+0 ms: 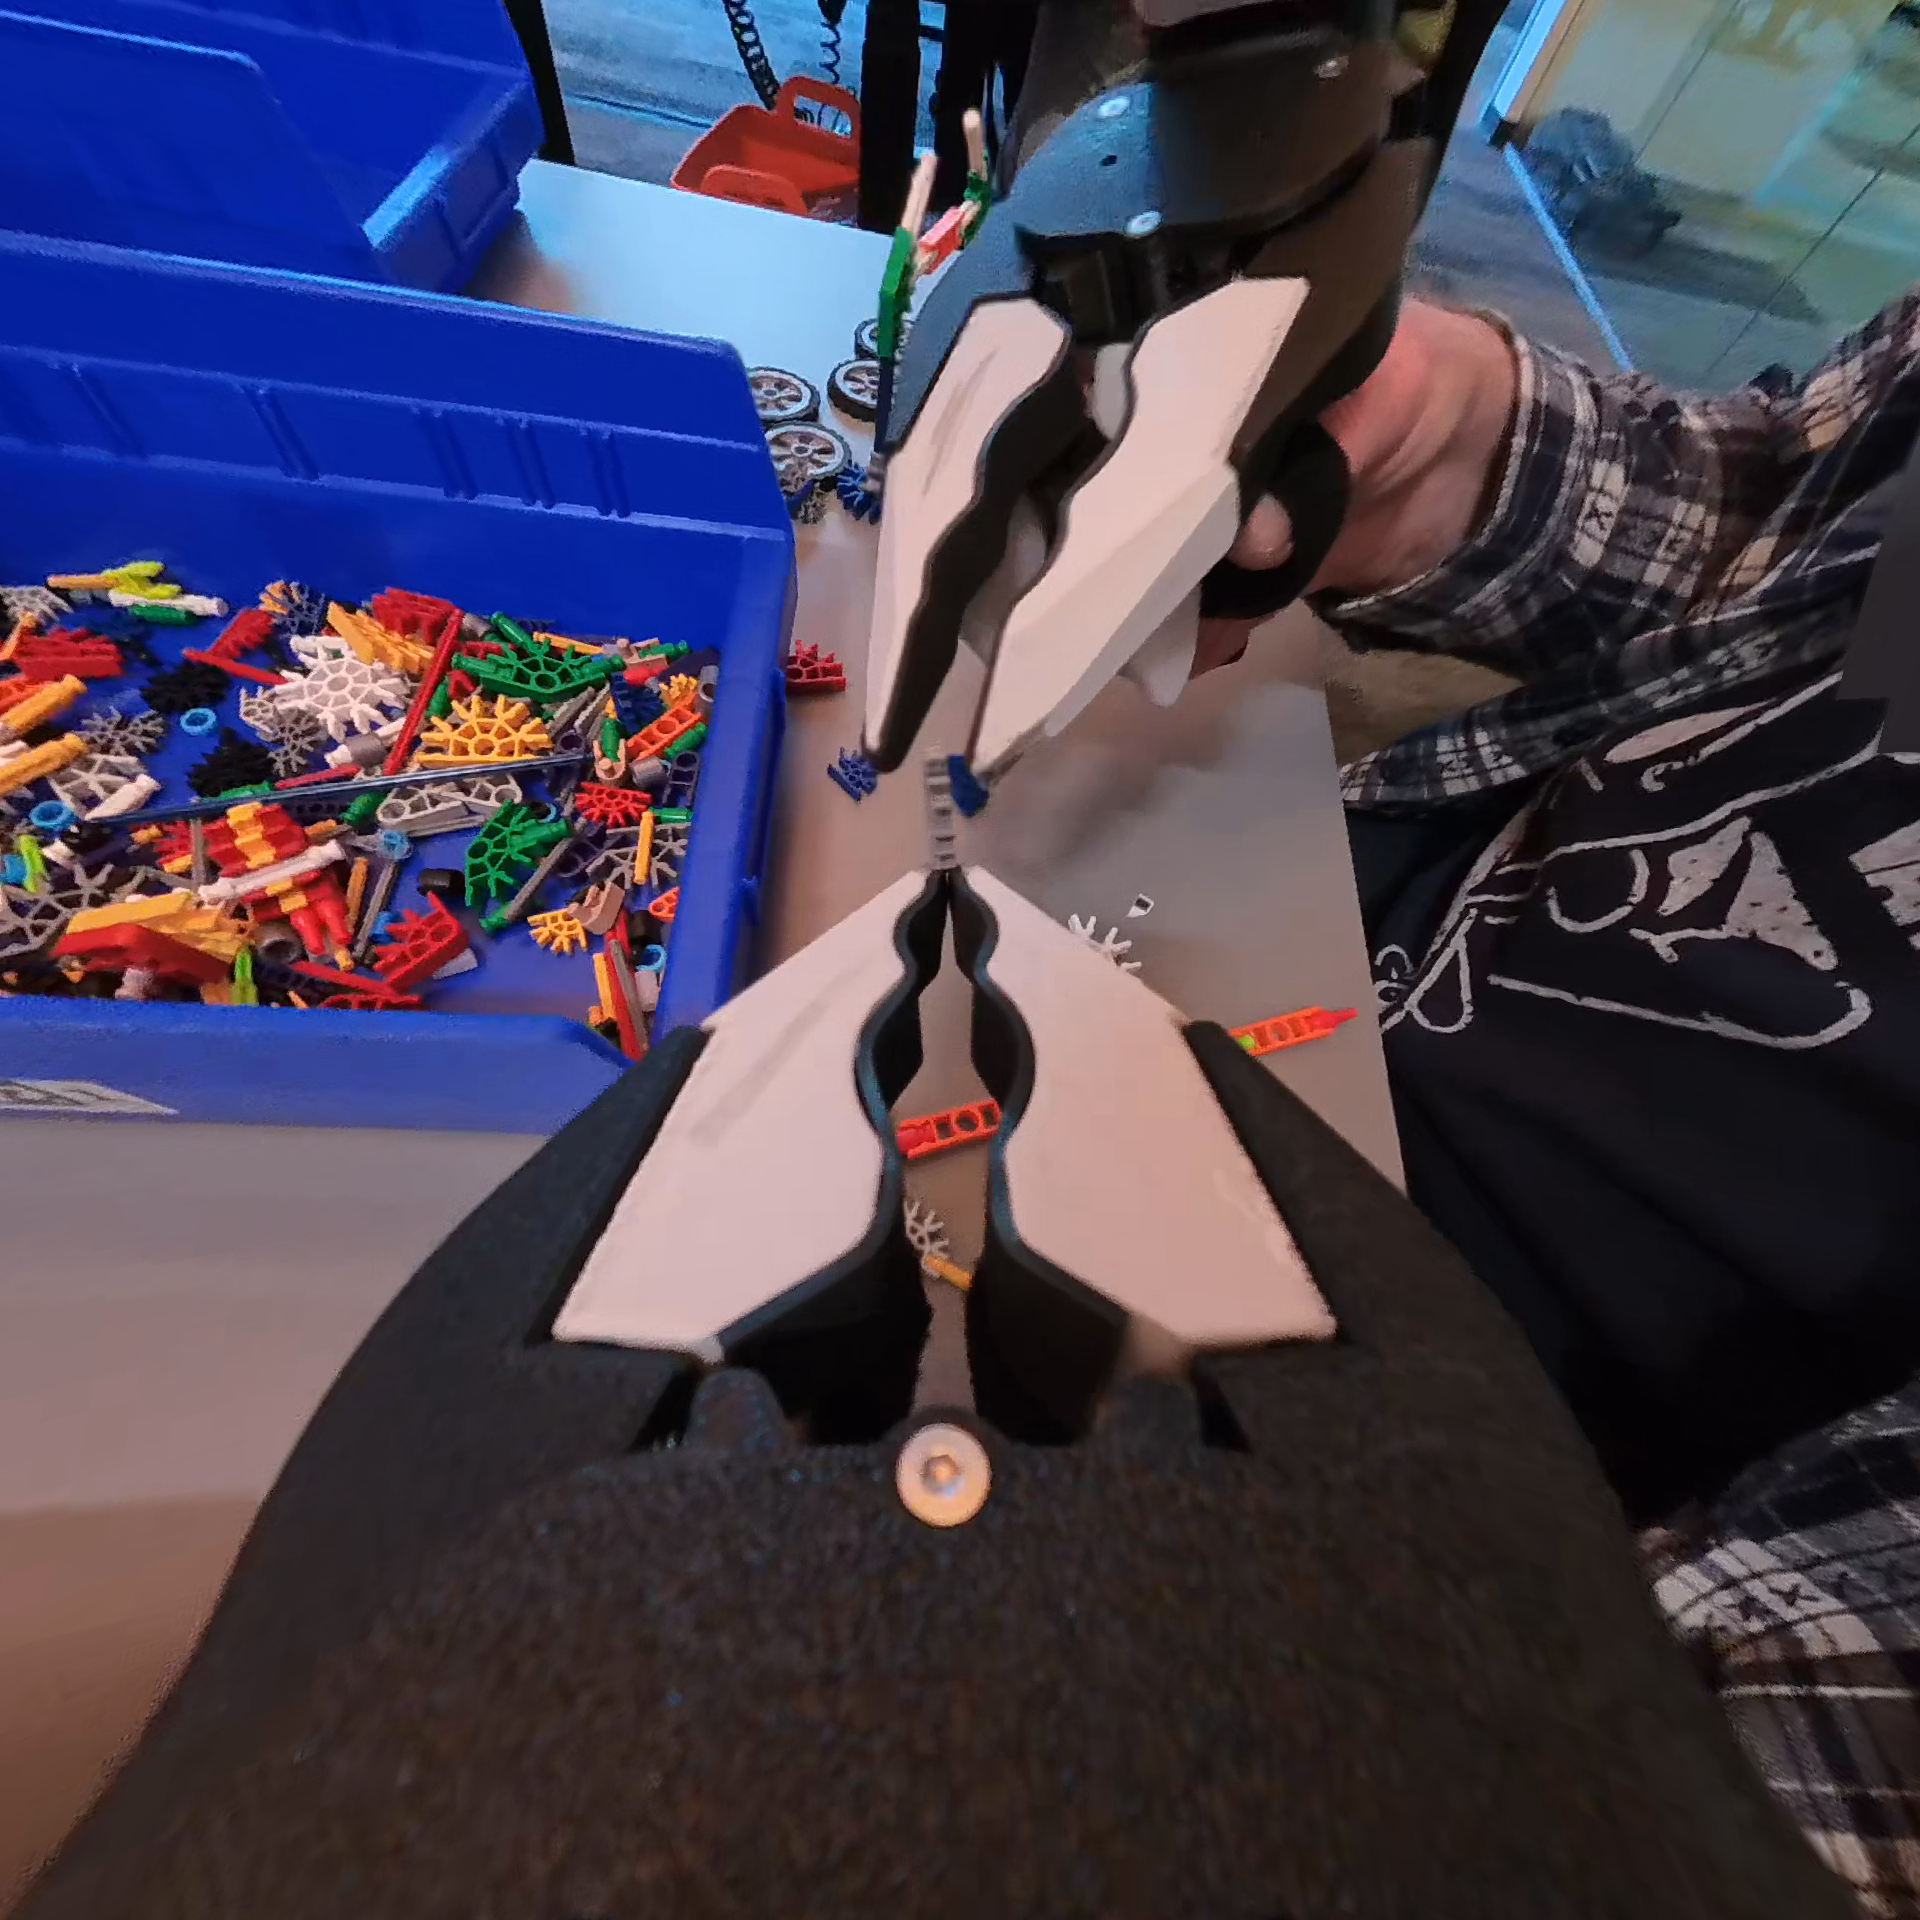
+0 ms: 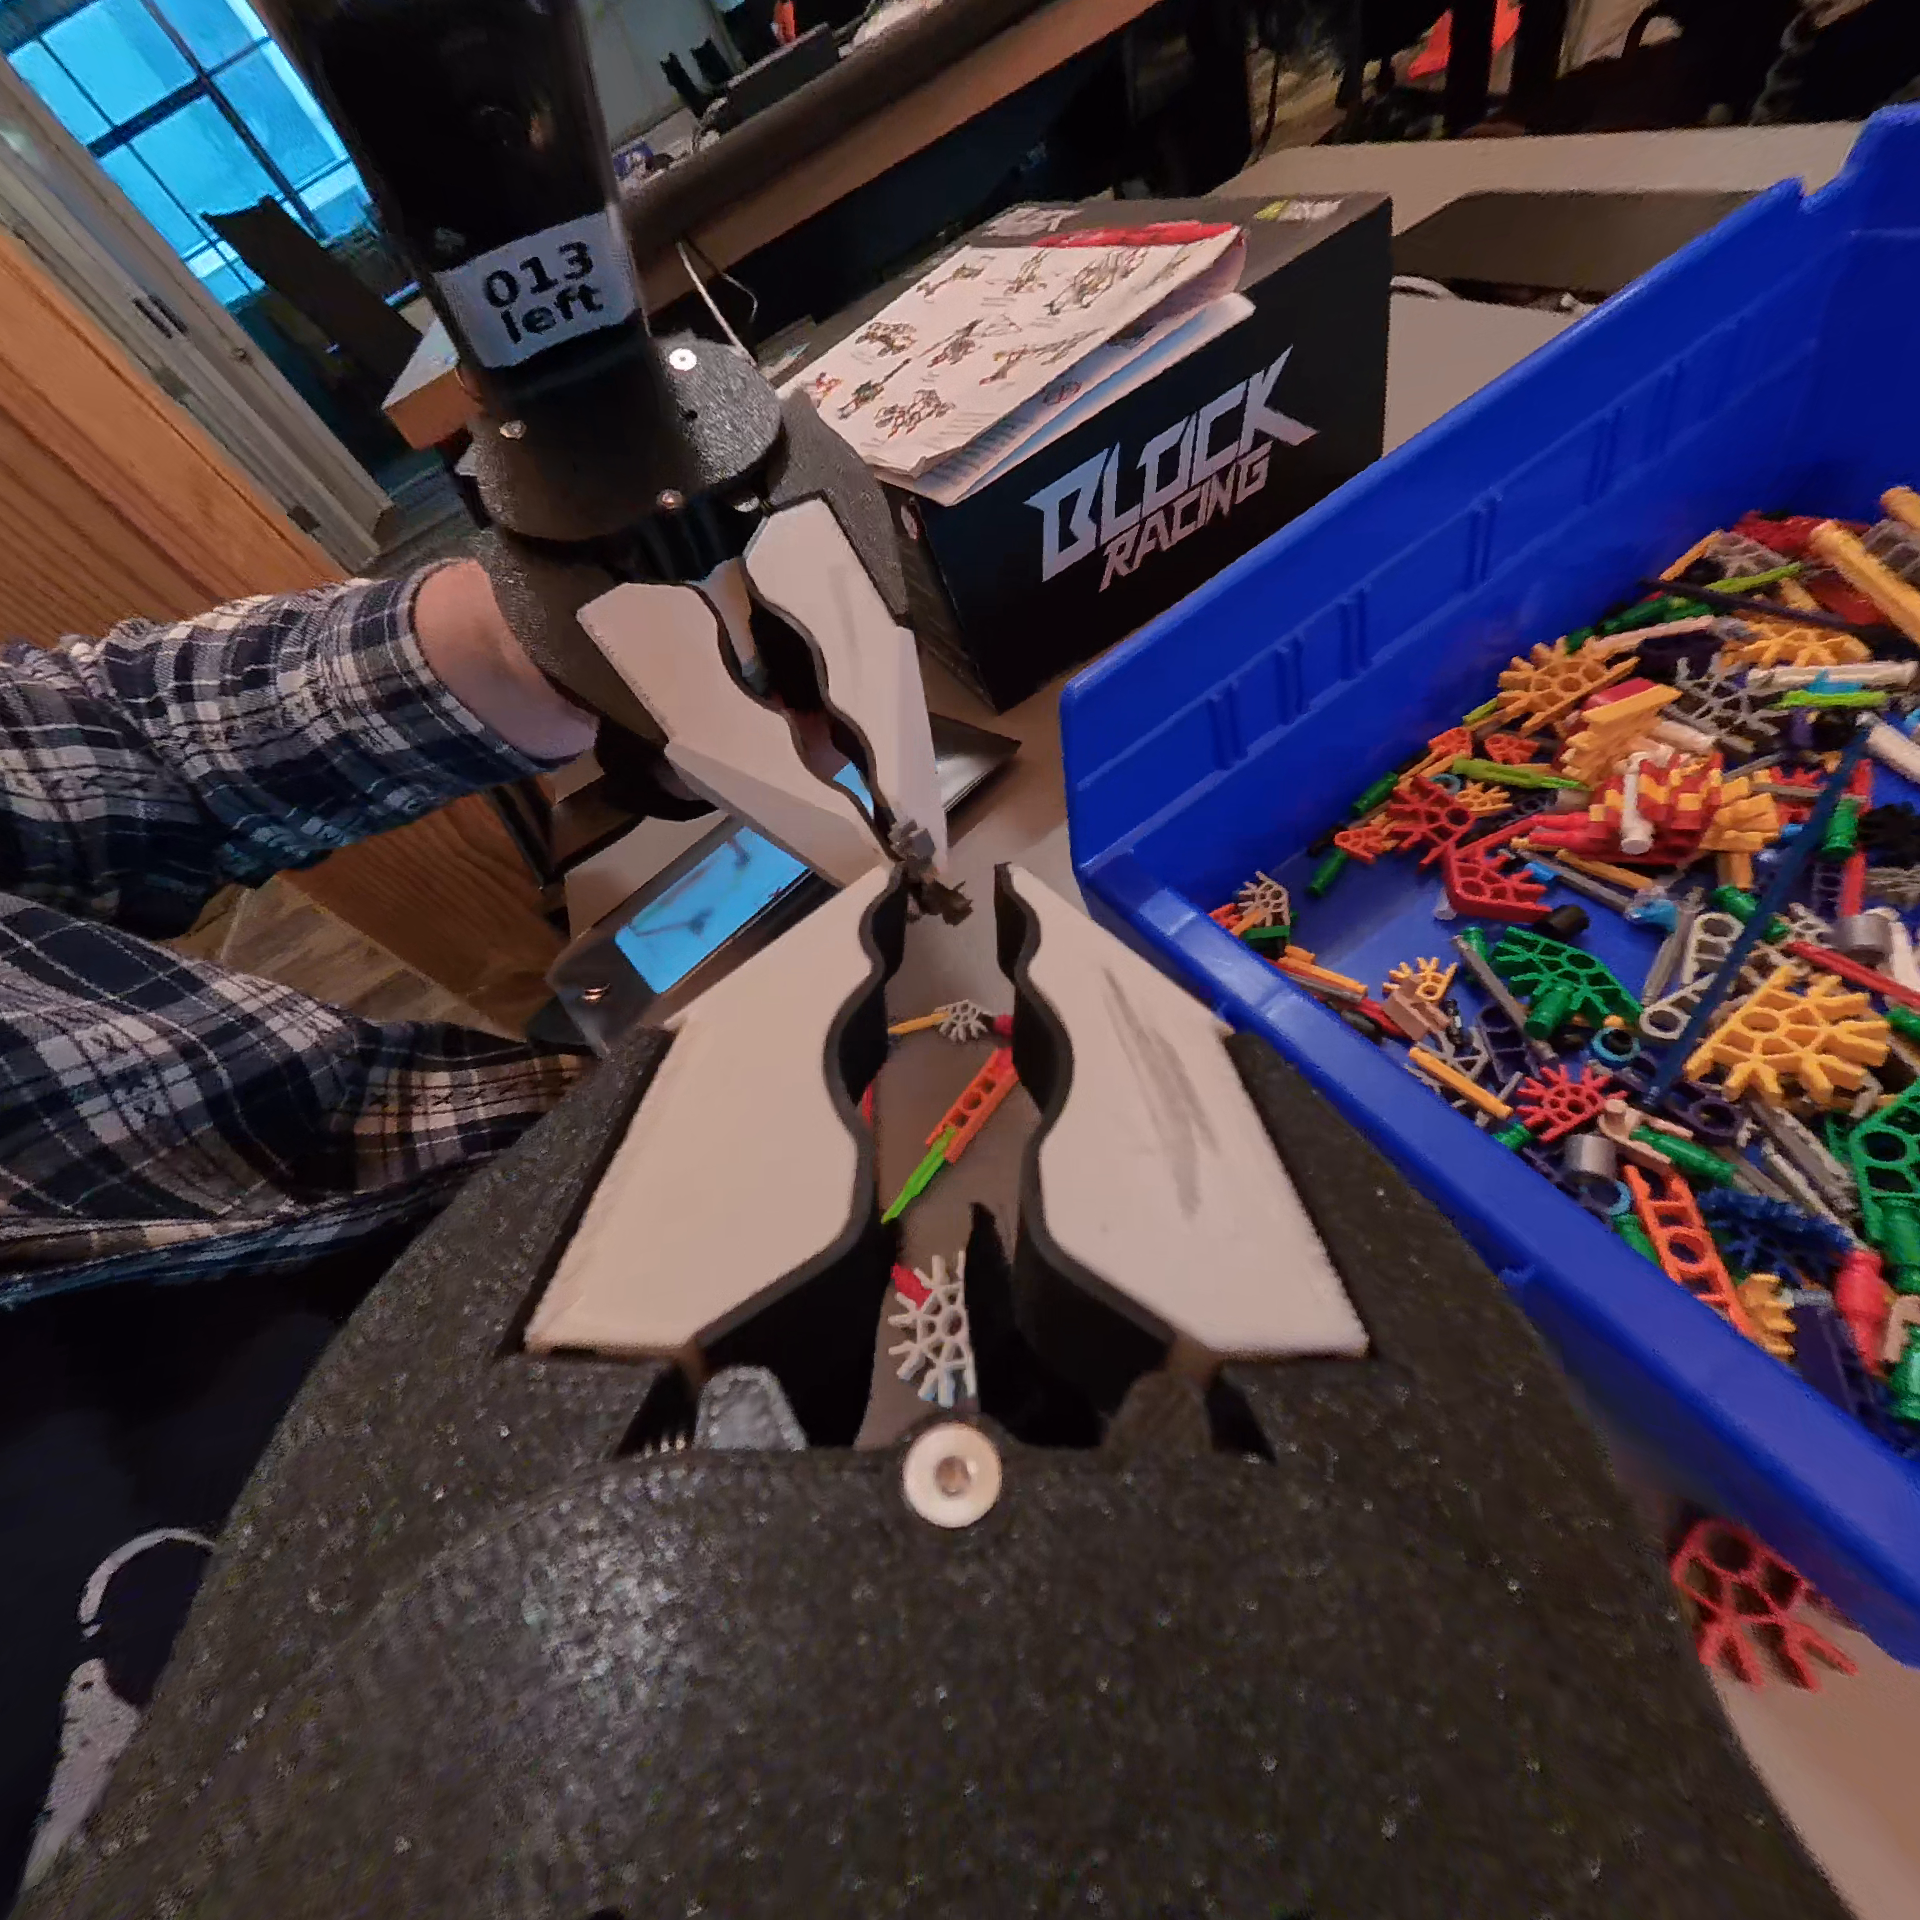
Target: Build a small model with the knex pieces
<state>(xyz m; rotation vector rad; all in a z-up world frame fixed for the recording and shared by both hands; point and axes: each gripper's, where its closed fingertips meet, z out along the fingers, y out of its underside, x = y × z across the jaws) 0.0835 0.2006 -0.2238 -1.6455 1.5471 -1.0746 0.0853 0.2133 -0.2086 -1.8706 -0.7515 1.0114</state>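
Grey bench (image 1: 260, 1299) carries a blue bin (image 1: 717, 644) along its far-left side, heaped with mixed colourful construction pieces (image 1: 343, 779); black printed box (image 2: 1164, 488) with a booklet on top sits past the bin. Left gripper (image 1: 943, 878) is clenched on a small grey rod (image 1: 940, 821), held above the bench near its right edge. Right gripper (image 2: 948, 883) is spread apart, tips either side of the rod's far end, where a blue connector (image 1: 966, 790) sits; contact unclear. Loose orange strut (image 1: 951, 1124) and white snowflake connector (image 2: 935, 1340) lie on the bench below.
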